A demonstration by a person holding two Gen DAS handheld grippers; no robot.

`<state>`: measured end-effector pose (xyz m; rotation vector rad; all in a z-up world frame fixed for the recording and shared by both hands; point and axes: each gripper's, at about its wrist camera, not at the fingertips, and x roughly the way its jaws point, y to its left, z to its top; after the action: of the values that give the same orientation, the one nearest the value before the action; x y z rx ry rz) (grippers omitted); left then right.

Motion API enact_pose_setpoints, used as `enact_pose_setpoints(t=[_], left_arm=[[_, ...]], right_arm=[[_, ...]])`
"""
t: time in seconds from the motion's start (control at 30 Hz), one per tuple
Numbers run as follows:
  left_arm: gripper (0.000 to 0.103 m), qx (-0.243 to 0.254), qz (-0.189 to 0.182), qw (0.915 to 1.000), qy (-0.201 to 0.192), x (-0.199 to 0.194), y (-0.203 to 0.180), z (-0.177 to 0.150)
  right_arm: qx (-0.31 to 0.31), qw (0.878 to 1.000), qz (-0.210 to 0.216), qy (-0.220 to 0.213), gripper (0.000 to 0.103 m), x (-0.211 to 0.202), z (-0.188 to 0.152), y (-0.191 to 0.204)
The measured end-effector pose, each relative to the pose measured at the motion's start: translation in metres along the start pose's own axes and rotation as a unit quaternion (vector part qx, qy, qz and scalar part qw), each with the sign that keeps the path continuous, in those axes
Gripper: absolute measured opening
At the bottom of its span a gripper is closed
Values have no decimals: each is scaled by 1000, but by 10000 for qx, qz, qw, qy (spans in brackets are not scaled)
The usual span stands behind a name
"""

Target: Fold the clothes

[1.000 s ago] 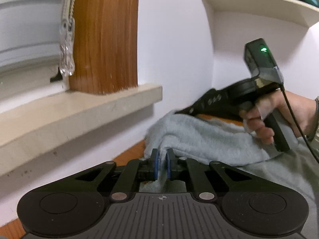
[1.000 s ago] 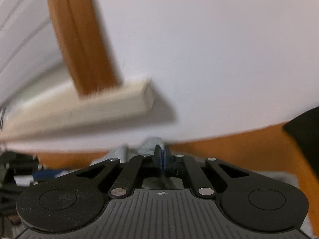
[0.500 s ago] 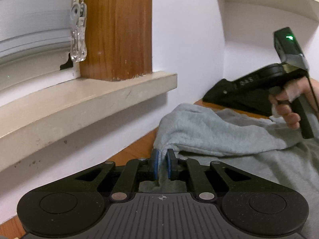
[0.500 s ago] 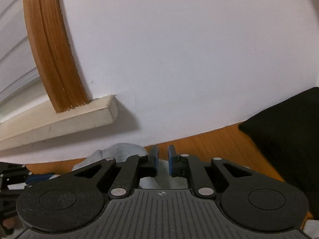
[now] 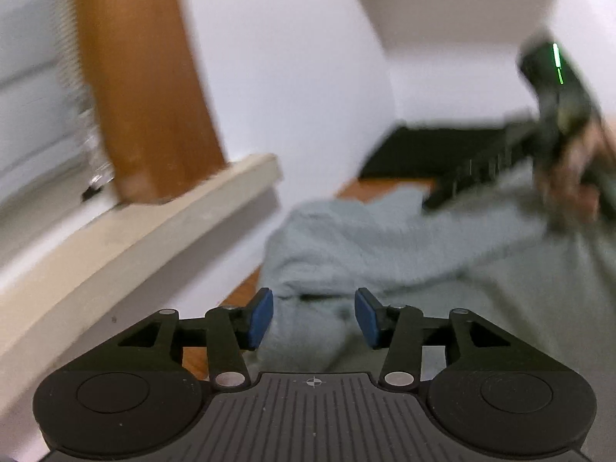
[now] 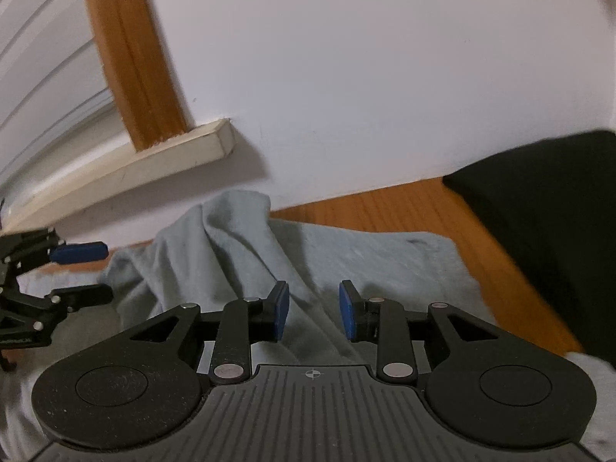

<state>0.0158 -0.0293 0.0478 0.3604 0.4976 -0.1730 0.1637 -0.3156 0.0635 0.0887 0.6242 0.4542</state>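
A grey fleece garment [image 6: 346, 254] lies rumpled on the wooden table [image 6: 389, 208], its far edge bunched up against the white wall [image 6: 365, 69] just below the cream window sill [image 6: 161, 158]. The left gripper [image 5: 313, 317] has its blue-padded fingers [image 5: 260, 317] spread apart, released, with a fold of the grey cloth lying between them but not pinched. The right gripper [image 6: 312, 313] is likewise spread wide over the garment, gripping nothing. In the left wrist view, heavily blurred, a hand [image 5: 577, 177] at the far right holds the right tool's handle. A black fabric item [image 6: 546, 238], perhaps another folded garment, sits on the table to the right, near the wall. A wooden window frame [image 6: 131, 57] rises from the sill.
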Motion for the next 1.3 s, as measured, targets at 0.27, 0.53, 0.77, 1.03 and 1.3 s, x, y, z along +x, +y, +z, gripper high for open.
enact_pose_setpoints(t=[0.27, 0.53, 0.77, 1.03, 1.3], left_arm=[[34, 1603, 4, 9862, 419, 32, -47, 13], [33, 1751, 59, 9838, 388, 49, -57, 19], [5, 1512, 70, 9883, 189, 50, -53, 28], [4, 958, 22, 9951, -255, 13, -38, 48], [3, 735, 253, 9960, -432, -25, -15, 55]], right_arm=[[-258, 9996, -122, -54, 42, -51, -14, -18], [-1023, 9936, -301, 375, 42, -95, -59, -19], [-1746, 9820, -491, 533, 43, -113, -82, -6], [-2645, 9565, -928, 808, 33, -116, -92, 12], [-2670, 9567, -972, 628, 1, -150, -48, 37]])
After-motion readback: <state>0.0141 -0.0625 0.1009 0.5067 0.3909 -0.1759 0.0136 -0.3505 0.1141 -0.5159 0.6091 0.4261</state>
